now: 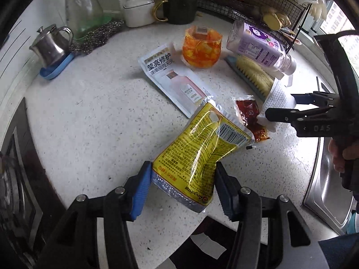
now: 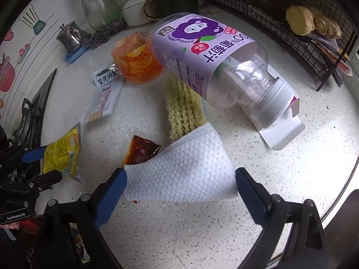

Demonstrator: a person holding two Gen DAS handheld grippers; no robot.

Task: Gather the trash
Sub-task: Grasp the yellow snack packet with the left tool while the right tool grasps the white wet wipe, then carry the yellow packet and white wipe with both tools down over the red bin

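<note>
The left claw [image 1: 182, 187] gripped a yellow packet [image 1: 199, 150] by its sides at the near edge of the speckled worktop [image 1: 94, 116]. Just right of the packet, the right claw [image 2: 180, 186] clasped a white paper towel [image 2: 186, 170] between its blue pads, the towel's edge overlapping a red sauce sachet [image 1: 251, 117]. Beyond the packet lay a white pouch [image 1: 174, 76], an orange cup [image 1: 200, 47], a scrub brush [image 2: 185, 107] and a purple-labelled bottle [image 2: 213, 62] tipped on its side.
</note>
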